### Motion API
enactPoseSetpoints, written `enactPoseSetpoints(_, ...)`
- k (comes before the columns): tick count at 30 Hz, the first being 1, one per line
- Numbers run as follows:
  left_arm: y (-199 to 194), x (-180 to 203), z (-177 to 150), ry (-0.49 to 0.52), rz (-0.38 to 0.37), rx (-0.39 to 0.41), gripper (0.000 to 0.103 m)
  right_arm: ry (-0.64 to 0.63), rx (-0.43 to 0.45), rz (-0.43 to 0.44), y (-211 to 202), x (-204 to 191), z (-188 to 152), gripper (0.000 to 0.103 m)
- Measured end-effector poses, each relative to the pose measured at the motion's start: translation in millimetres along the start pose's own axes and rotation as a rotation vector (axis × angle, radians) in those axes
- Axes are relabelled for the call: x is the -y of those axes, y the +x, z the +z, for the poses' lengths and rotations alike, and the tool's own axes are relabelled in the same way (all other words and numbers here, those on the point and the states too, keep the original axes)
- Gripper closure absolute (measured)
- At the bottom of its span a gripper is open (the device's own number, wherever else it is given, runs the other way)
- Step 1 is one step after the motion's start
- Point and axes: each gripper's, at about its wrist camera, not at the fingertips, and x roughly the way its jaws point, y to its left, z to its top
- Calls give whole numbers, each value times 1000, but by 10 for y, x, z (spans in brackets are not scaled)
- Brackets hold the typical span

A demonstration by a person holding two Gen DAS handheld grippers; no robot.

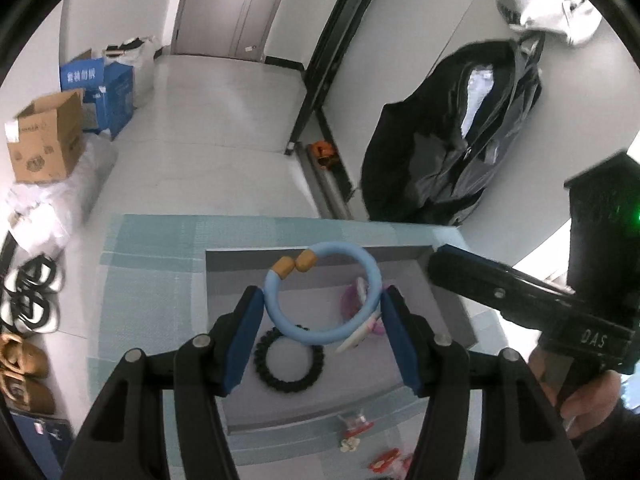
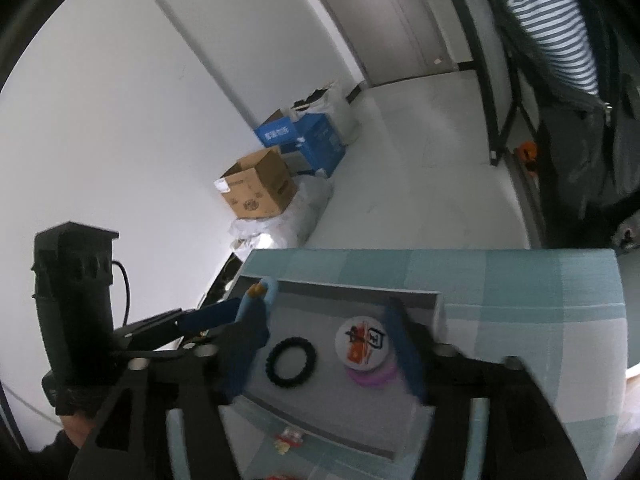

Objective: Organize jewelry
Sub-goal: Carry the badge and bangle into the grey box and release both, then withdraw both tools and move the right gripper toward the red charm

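Observation:
My left gripper (image 1: 322, 314) is shut on a light blue bracelet (image 1: 372, 276) with two tan beads and holds it above a grey tray (image 1: 448, 300). In the tray lie a black coiled hair tie (image 1: 289, 362), a pink ring (image 1: 352, 300) and a white round badge (image 2: 363, 342). The hair tie (image 2: 292, 364) and the pink ring (image 2: 376, 378) also show in the right wrist view. My right gripper (image 2: 330, 350) is open and empty above the tray. The left gripper (image 2: 208, 316) reaches in from the left there.
The tray sits on a teal checked tablecloth (image 1: 152, 280). Small red and white hair clips (image 1: 354, 426) lie in front of the tray. Cardboard and blue boxes (image 1: 48, 140) stand on the floor, shoes (image 1: 28, 300) lie at left, and a dark jacket (image 1: 452, 128) hangs behind.

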Motion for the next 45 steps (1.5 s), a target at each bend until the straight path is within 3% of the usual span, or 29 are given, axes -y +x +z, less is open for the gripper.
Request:
enactPoseSetpoints(1,-18,-28,1,-17,-14,11,36,7,9,0,-29,18,6,36)
enactPoseSetpoints(3,-95,-47,1,-23,-27,46,36,23,32,7,-110,68,20,36)
enactPoseSetpoints(7,-260,55,-37,35,-35,98,28,16,78,11,-250,137,42,33)
enactPoseSetpoints(13,-394,218,-178,141,42,165,27,-19,111,19,-411,145,14,27)
enactPoseSetpoints(19,-349,212,-262,118,100,142,27,-56,133,24,-509,85,-22,20)
enactPoseSetpoints(23,-425,260,-384,118,180,155,27,-66,137,8,-595,33,-128,19)
enactPoseSetpoints(29,-578,282,-484,45,235,150,27,-55,146,-22,-771,-61,-467,10)
enactPoseSetpoints(34,-664,335,-642,-17,227,154,27,-154,122,-40,-858,-242,-717,10)
enactPoseSetpoints(38,-629,426,-860,-21,245,111,27,-133,75,-54,-865,-272,-975,10)
enactPoseSetpoints(45,-738,456,-1012,-45,276,108,27,-110,32,-116,-1003,-272,-1302,10)
